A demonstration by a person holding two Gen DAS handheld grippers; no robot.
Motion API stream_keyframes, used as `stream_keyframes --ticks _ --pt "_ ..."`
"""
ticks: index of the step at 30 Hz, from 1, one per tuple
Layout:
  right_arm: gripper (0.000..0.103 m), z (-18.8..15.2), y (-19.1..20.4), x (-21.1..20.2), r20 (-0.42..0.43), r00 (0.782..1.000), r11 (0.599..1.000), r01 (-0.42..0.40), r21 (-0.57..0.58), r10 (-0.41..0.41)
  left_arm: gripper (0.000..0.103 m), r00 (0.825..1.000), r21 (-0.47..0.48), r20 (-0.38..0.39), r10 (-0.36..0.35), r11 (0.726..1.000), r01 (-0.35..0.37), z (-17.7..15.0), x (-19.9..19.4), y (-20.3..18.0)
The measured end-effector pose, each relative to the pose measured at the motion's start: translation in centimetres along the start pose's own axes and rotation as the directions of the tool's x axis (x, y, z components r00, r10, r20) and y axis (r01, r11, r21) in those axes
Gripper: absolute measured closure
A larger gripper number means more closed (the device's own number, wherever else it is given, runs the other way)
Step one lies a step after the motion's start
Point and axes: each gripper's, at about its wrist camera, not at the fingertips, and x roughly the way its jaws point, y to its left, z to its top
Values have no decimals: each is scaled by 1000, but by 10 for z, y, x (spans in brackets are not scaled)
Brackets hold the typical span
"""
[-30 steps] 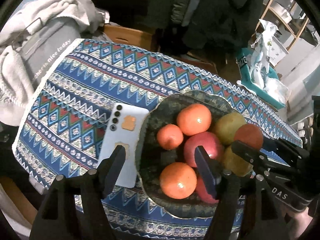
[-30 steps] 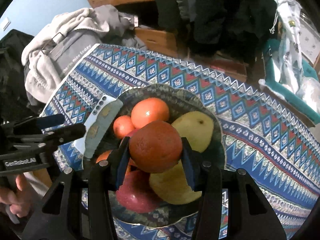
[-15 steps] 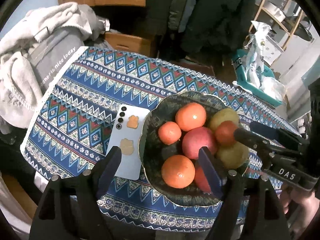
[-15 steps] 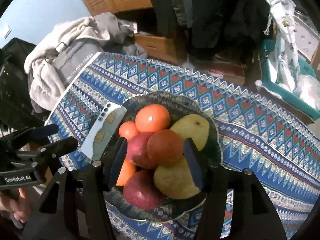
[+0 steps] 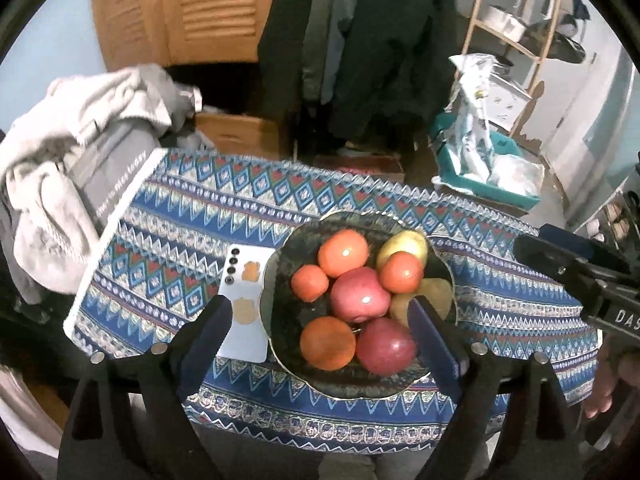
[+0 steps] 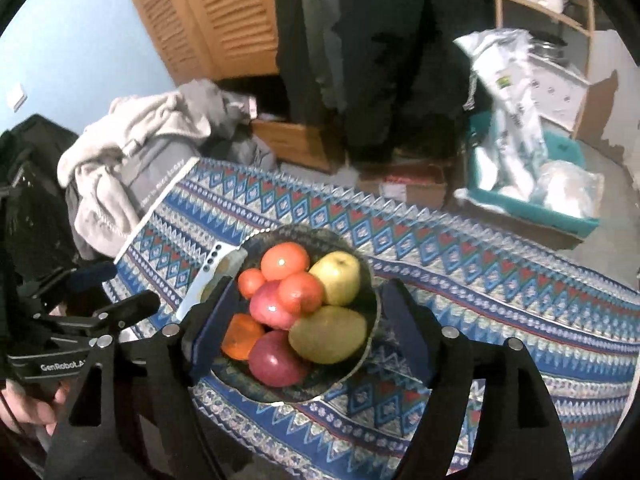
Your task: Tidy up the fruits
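The dark scallop-rimmed bowl [image 5: 276, 276] is taken as the landmark. It is set on a blue patterned tablecloth [image 5: 192, 216], nearer the cloth's front edge than its far edge. A white phone [image 5: 244, 304] is seen lying camera-side up just beside the bowl's left rim, apparently touching it. To the right of the bowl a long stretch of bare cloth is observed; behind the bowl a band of bare cloth runs to the far edge. Beyond the cloth's left end a pile of grey and white clothing [image 5: 68, 168] is noted, and behind and to the right of the bowl, off the cloth, a teal bin [image 5: 496, 184] with plastic bags.

All fruit is found inside the bowl, heaped. Four oranges are counted: a large one [image 5: 343, 247] at the back, a small one [image 5: 309, 283] at the left, one [image 5: 327, 343] at the front and one [image 5: 401, 272] perched on top of the heap. Two red apples are recorded, one [image 5: 360, 294] at the centre and one [image 5: 386, 346] at the front right. A yellow-green pear [image 6: 336, 283] sits at the back right and another pear [image 6: 327, 334] at the right.

The left gripper [image 5: 320, 332] is held wide apart and empty, above the bowl's front. The right gripper [image 6: 302, 320] is likewise spread wide, empty, its fingers straddling the bowl without contact.
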Motion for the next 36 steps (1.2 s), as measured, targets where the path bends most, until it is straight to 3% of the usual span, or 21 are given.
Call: stream_keyframes --ticks 6,10,16,26,36 --pt "22 -9 -8 -34 48 997 998 56 5 -57 8 997 72 79 12 997 -18 4 -31 -30" --pt "22 -19 -20 -53 84 992 996 88 26 -90 1 991 83 130 17 996 -28 5 -52 -43" --pt "22 -33 -33 -78 101 986 991 132 28 -134 1 979 114 193 59 990 -83 3 -74 -60" --pt "22 -44 -44 -107 140 975 985 173 22 -175 1 980 115 182 75 989 -97 3 -74 -70" --pt "21 -48 -50 -106 132 977 986 163 21 -165 1 984 131 160 73 987 -95 1 -69 -80"
